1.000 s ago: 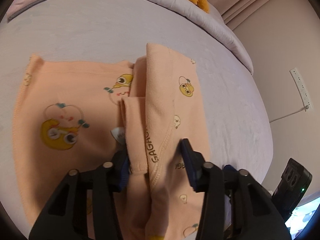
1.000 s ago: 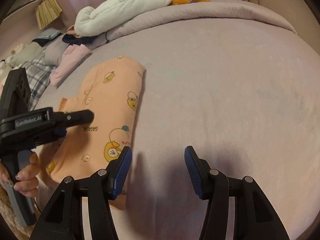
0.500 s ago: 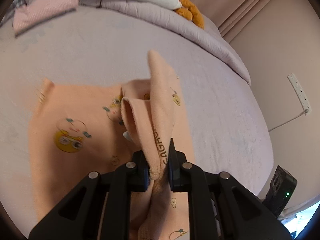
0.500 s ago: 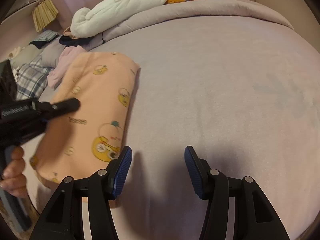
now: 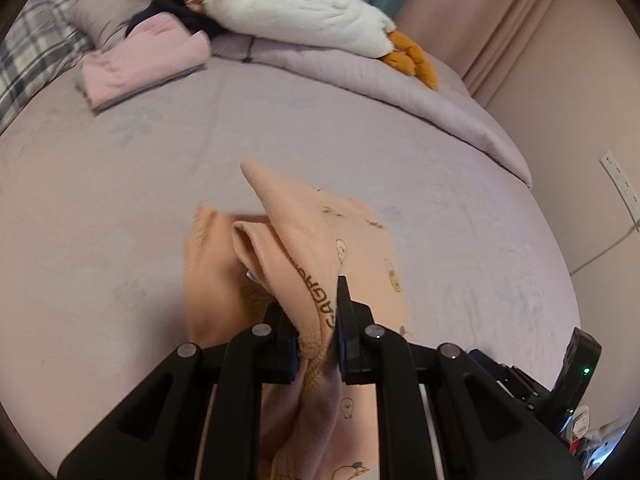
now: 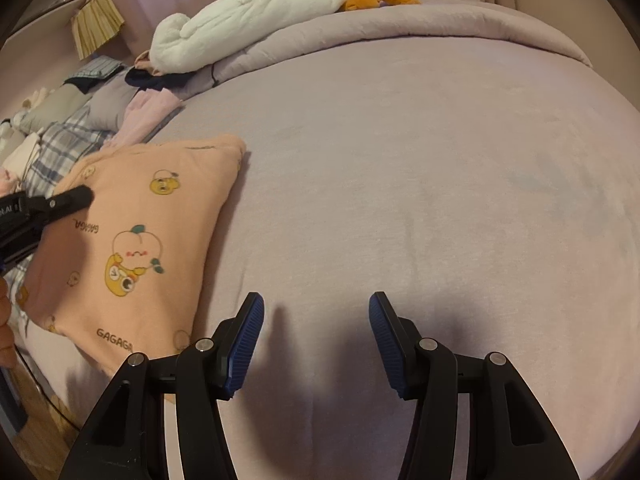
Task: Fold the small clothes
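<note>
On a lilac bedsheet, the left gripper pinches a peach, duck-printed baby garment bunched between its fingers; the right gripper stands spread, garment beside its left finger

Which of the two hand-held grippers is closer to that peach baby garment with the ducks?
Left. The left hand-held gripper is clamped on the peach garment; the right hand-held gripper hangs open over bare bedsheet beside it.

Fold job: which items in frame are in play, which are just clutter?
In play:
- peach garment
- left hand-held gripper, shut on the garment
- right hand-held gripper, open, empty

Clutter:
- white plush toy
- folded pink clothes
- plaid pillow
</note>
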`<state>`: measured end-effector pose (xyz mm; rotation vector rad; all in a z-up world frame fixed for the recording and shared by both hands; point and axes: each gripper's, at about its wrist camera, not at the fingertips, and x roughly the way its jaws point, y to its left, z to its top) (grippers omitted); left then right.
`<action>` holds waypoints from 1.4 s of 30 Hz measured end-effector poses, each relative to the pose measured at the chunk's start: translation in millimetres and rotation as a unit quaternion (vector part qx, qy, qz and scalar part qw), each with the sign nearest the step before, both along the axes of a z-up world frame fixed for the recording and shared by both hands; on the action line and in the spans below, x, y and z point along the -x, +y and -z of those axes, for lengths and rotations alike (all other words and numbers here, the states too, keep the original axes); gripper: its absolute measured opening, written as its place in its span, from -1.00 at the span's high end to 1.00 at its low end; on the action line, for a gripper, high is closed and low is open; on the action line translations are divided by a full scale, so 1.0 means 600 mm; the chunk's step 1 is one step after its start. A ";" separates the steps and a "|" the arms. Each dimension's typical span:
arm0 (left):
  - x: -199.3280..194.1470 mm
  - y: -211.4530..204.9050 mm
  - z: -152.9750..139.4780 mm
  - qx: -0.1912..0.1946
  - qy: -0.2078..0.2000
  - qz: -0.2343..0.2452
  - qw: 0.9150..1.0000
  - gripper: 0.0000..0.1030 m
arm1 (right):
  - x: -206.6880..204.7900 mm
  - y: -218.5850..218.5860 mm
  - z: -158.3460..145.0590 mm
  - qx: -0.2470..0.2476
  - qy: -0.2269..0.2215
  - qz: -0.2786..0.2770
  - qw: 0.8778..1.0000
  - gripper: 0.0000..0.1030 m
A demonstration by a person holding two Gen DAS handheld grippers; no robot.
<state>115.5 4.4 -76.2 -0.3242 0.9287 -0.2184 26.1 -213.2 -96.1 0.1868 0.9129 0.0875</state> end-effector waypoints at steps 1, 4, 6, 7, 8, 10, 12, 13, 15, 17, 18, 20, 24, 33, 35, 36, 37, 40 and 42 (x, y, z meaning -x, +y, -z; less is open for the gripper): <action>0.000 0.005 0.003 0.000 0.005 -0.004 1.000 0.73 | 0.000 0.001 0.000 0.001 0.000 -0.001 1.000 -0.05; 0.005 0.019 0.022 -0.008 0.017 -0.014 1.000 0.72 | -0.003 0.001 0.000 0.002 0.002 -0.003 1.000 -0.05; 0.007 0.030 0.037 -0.014 0.026 -0.022 0.999 0.72 | -0.003 0.002 -0.001 0.004 0.002 -0.004 1.000 -0.05; 0.006 0.034 0.043 -0.014 0.030 -0.026 0.999 0.72 | -0.003 0.003 0.000 0.005 0.002 -0.004 1.000 -0.05; 0.006 0.038 0.048 -0.015 0.033 -0.028 0.999 0.72 | -0.004 0.003 -0.001 0.007 0.002 -0.005 1.000 -0.05; 0.008 0.042 0.062 -0.018 0.038 -0.028 0.999 0.68 | -0.004 0.003 0.000 0.007 0.003 -0.006 1.000 -0.05; 0.010 0.045 0.081 -0.024 0.049 -0.032 0.998 0.60 | -0.006 0.006 0.000 0.007 0.004 -0.009 1.000 -0.05; 0.012 0.048 0.086 -0.023 0.049 -0.033 0.998 0.54 | -0.005 0.008 0.000 0.008 0.004 -0.011 1.000 -0.05; 0.015 0.053 0.084 -0.015 0.044 -0.033 0.998 0.44 | -0.006 0.013 0.000 0.010 0.004 -0.014 1.000 -0.05; 0.015 0.064 0.079 -0.008 0.052 -0.035 0.998 0.19 | -0.008 0.018 -0.003 0.011 0.004 -0.018 1.000 -0.05; 0.016 0.072 0.075 -0.009 0.051 -0.042 0.998 -0.02 | -0.008 0.020 -0.005 0.011 0.003 -0.020 1.000 -0.05; 0.021 0.085 0.067 -0.007 0.037 -0.054 0.998 -0.27 | -0.012 0.029 -0.011 0.007 -0.001 -0.031 1.000 -0.05; 0.027 0.100 0.085 0.012 0.053 -0.056 0.997 -0.48 | -0.029 0.057 -0.014 -0.024 -0.006 -0.065 0.998 -0.41; 0.037 0.089 0.121 0.088 0.077 -0.001 0.993 -0.24 | -0.084 0.144 0.019 -0.044 0.035 -0.128 0.990 -0.41; 0.037 0.083 0.127 0.103 0.078 0.018 0.991 -0.13 | -0.091 0.150 0.023 -0.056 0.041 -0.135 0.988 -0.41; 0.034 0.080 0.130 0.111 0.078 0.023 0.990 -0.07 | -0.094 0.151 0.024 -0.061 0.042 -0.136 0.988 -0.41; 0.033 0.079 0.133 0.118 0.077 0.026 0.990 0.02 | -0.098 0.153 0.026 -0.066 0.042 -0.136 0.988 -0.39; 0.027 0.078 0.140 0.149 0.086 0.026 0.985 0.33 | -0.107 0.156 0.033 -0.079 0.039 -0.140 0.986 -0.09; 0.026 0.071 0.138 0.160 0.091 0.023 0.983 0.41 | -0.111 0.153 0.035 -0.093 0.040 -0.139 0.985 0.36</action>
